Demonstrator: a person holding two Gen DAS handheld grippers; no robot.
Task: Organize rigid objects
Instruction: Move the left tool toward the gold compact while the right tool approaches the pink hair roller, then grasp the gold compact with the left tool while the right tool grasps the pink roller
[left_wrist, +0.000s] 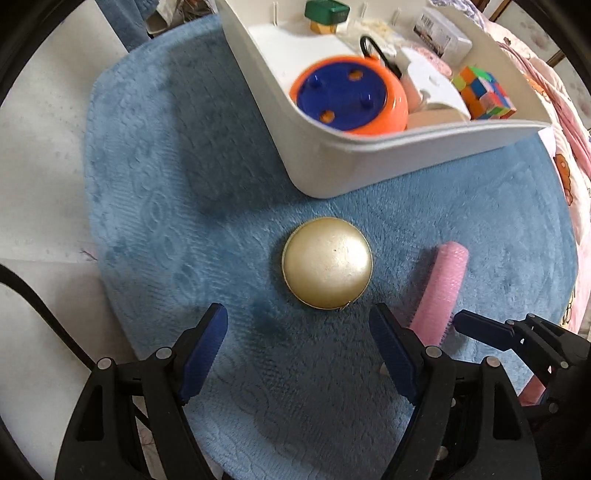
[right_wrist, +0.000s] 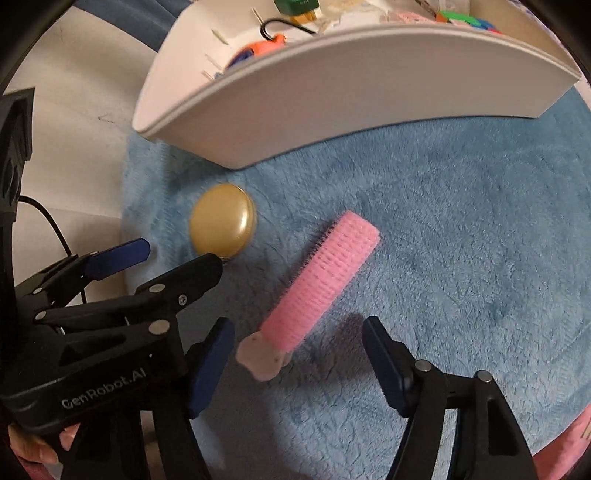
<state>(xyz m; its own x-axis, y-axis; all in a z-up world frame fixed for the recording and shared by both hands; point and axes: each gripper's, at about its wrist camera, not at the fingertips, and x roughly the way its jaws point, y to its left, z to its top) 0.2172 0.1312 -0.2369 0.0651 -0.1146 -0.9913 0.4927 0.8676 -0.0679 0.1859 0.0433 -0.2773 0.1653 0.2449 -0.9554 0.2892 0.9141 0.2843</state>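
Judging by the white bin (left_wrist: 332, 173) already holding several toys, two things were left on the blue mat (left_wrist: 166, 184): the gold disc (left_wrist: 327, 262) before the left gripper (left_wrist: 297, 356) and the pink roller (right_wrist: 325, 284) before the right gripper (right_wrist: 295, 365), both grippers spread apart and empty.

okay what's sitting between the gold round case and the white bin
Nothing: only bare blue mat lies between the gold round case and the white bin. The left wrist view shows that gap plainly.

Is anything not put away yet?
Yes. A gold disc and a pink roller lie loose on the blue mat, outside the white bin that holds the other things.
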